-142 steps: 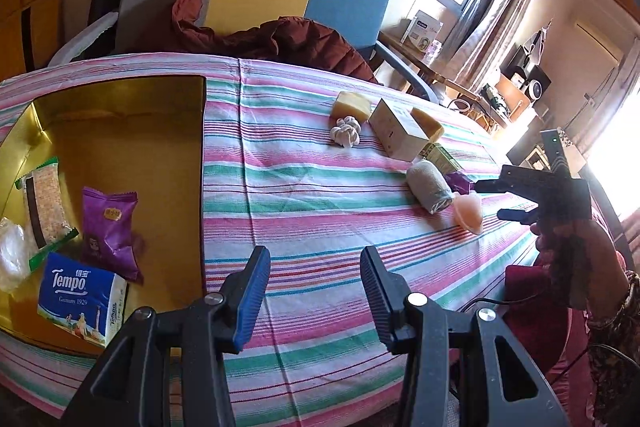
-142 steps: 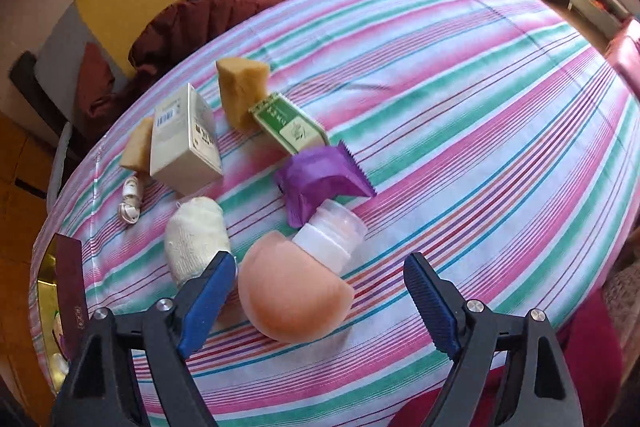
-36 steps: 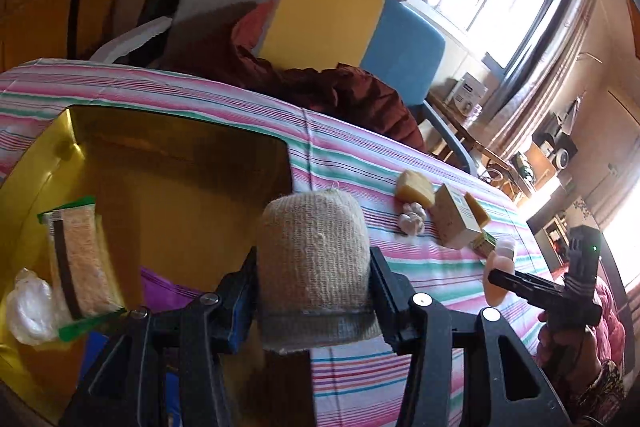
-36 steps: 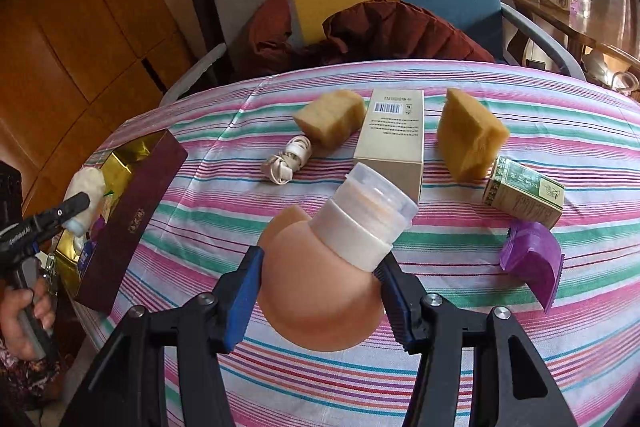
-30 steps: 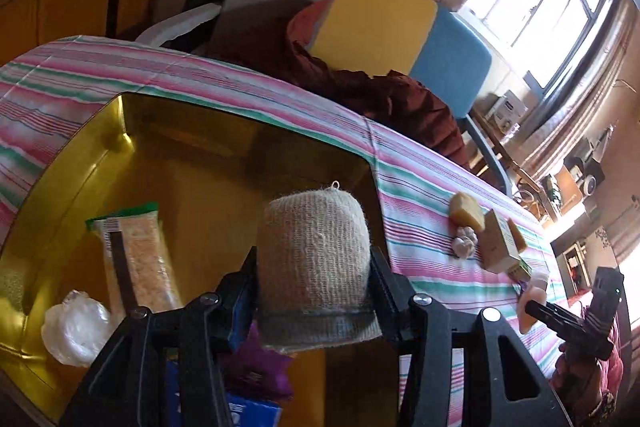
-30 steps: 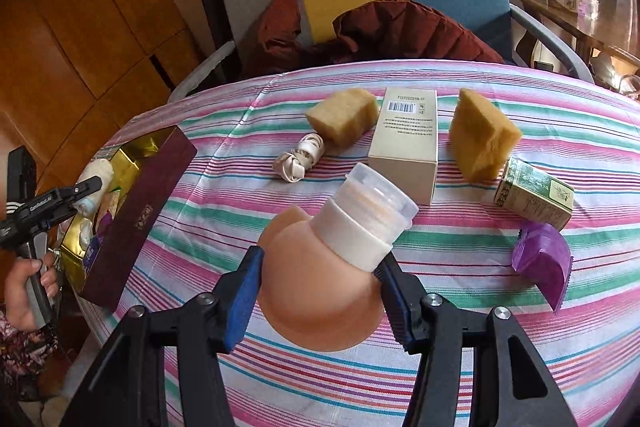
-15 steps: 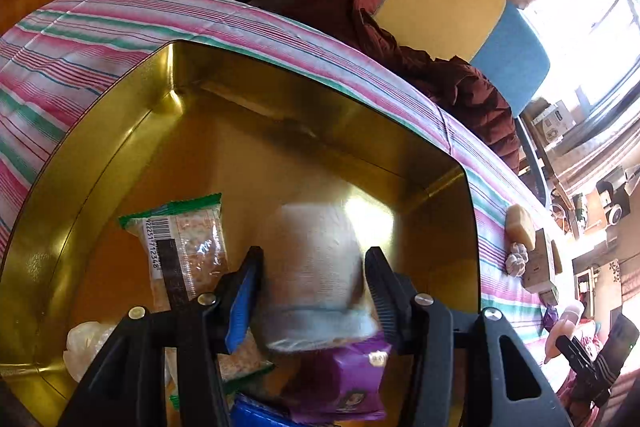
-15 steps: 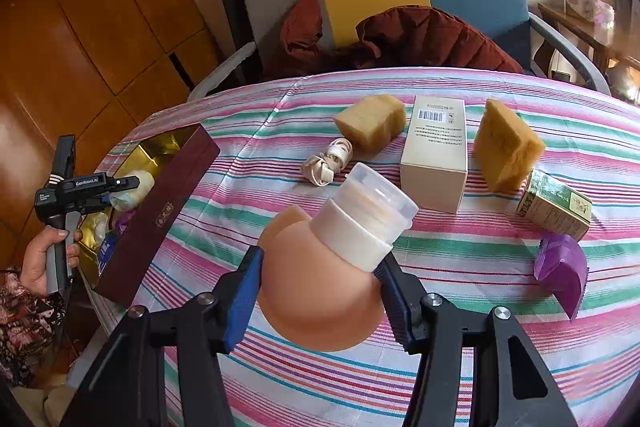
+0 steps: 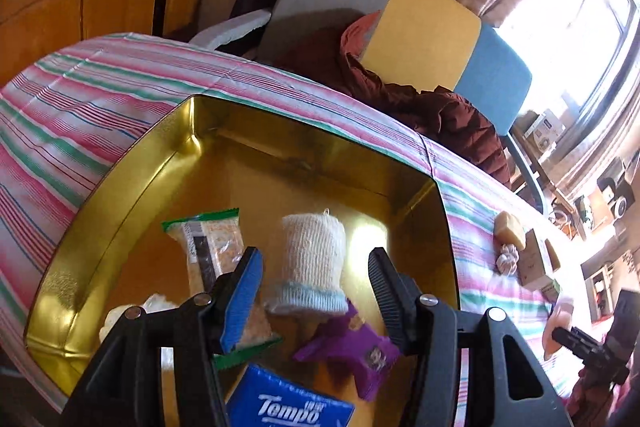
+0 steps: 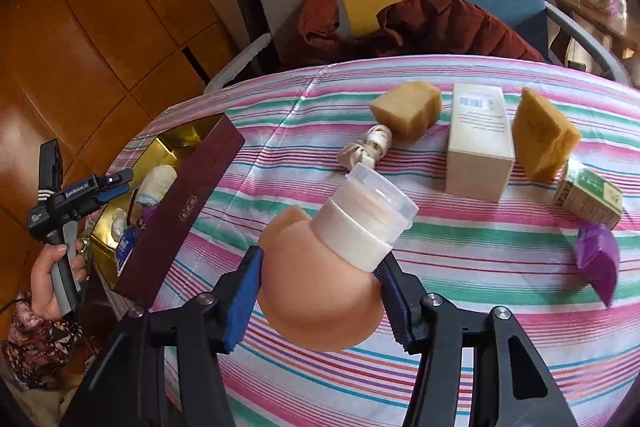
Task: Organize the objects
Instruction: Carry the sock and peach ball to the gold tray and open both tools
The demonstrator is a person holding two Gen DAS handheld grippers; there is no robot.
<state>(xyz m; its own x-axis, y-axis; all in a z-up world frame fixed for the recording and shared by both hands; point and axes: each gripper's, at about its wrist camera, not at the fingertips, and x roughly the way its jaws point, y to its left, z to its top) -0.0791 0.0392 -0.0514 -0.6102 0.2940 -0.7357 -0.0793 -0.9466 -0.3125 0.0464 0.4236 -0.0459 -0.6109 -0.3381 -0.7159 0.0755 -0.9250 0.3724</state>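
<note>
Bandage roll (image 9: 312,263) in box (image 9: 120,195); left gripper (image 9: 316,291) spread; right gripper (image 10: 320,291) clamps one bottle (image 10: 320,291).

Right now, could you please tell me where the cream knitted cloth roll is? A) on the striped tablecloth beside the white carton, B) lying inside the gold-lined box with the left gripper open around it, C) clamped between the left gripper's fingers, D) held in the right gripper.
B: the cream knitted cloth roll lies in the gold-lined box, with gaps between it and both fingers of the open left gripper.
</note>
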